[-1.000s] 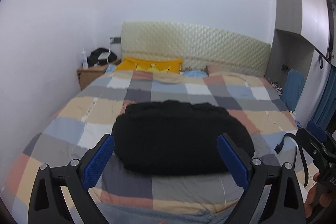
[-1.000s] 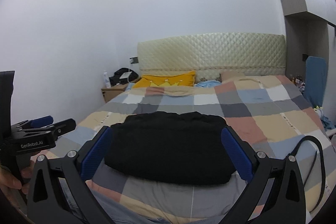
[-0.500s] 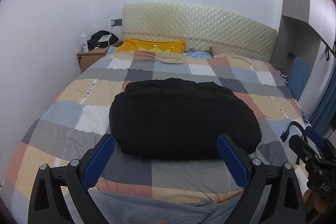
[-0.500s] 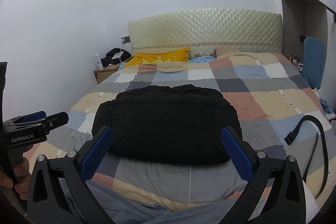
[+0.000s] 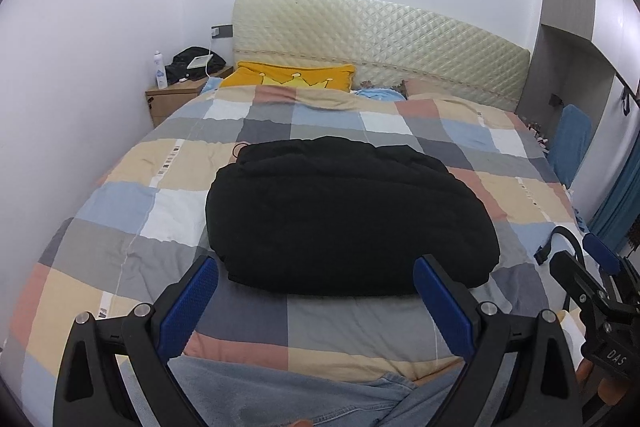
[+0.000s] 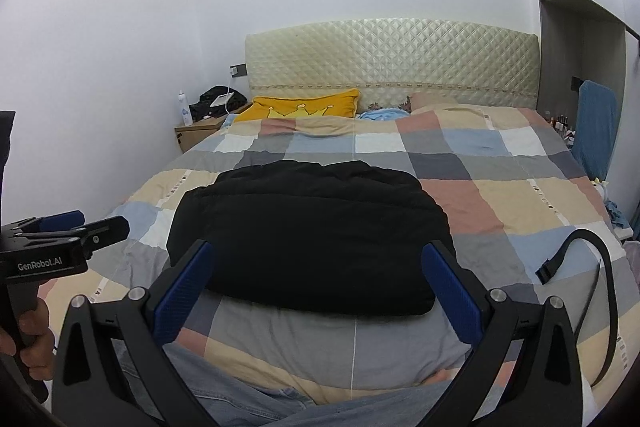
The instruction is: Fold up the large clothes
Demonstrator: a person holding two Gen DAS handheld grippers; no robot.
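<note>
We hold the left gripper point(image 5: 316, 291) low over the near edge of the bed, its two blue-padded fingers point(image 5: 188, 301) spread wide apart with nothing between them, pointing toward the headboard point(image 5: 380, 39). The right gripper point(image 6: 316, 281) sits beside it at about the same height, its fingers point(image 6: 448, 289) likewise splayed and holding nothing, aimed the same way. Each tool shows in the other's view: the right one at the far right edge of the left camera, the left one at the far left edge of the right camera, where our left hand point(image 6: 34, 337) wraps its black handle. The black garment point(image 5: 344, 215) lies folded into a thick, rounded bundle in the middle of the checked quilt point(image 5: 120, 195), just beyond both sets of fingertips and touching neither. A black strap point(image 6: 588, 267) curls on the quilt to the right of the bundle, well apart from it. A yellow pillow point(image 5: 292, 77) rests against the headboard, and a wooden nightstand point(image 5: 172, 99) stands to the left of the bed. Our blue jeans point(image 6: 224, 391) show along the bottom of both views.
</note>
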